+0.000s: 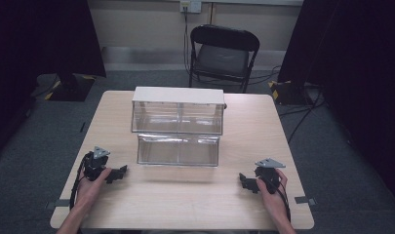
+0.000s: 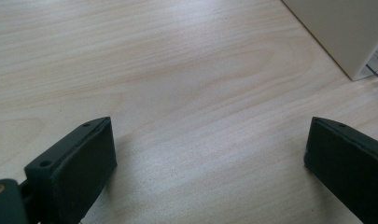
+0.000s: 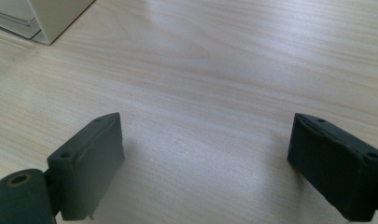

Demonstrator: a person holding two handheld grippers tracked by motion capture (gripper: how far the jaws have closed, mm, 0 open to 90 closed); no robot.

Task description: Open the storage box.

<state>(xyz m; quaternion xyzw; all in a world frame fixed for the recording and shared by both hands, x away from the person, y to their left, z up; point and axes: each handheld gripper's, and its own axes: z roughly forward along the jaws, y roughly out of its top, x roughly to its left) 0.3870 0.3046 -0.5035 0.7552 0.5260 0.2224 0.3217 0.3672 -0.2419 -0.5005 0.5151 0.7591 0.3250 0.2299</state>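
A two-tier clear plastic drawer unit (image 1: 178, 130) with a white top stands in the middle of the wooden table (image 1: 185, 195); its lower drawer (image 1: 178, 150) is pulled out toward me. My left gripper (image 1: 118, 173) rests on the table at the front left, open, with only bare wood between its fingers (image 2: 79, 168). My right gripper (image 1: 245, 182) rests at the front right, also open and empty, its fingers (image 3: 88, 158) wide apart. A white corner of the unit (image 2: 345, 32) appears at the top right of the left gripper view, and the unit's corner (image 3: 51, 18) at the top left of the right gripper view.
A black folding chair (image 1: 223, 54) stands beyond the table's far edge. Dark curtains hang at both sides, with cables on the grey floor (image 1: 302, 112). Bare wood lies in front of the drawers between the two grippers.
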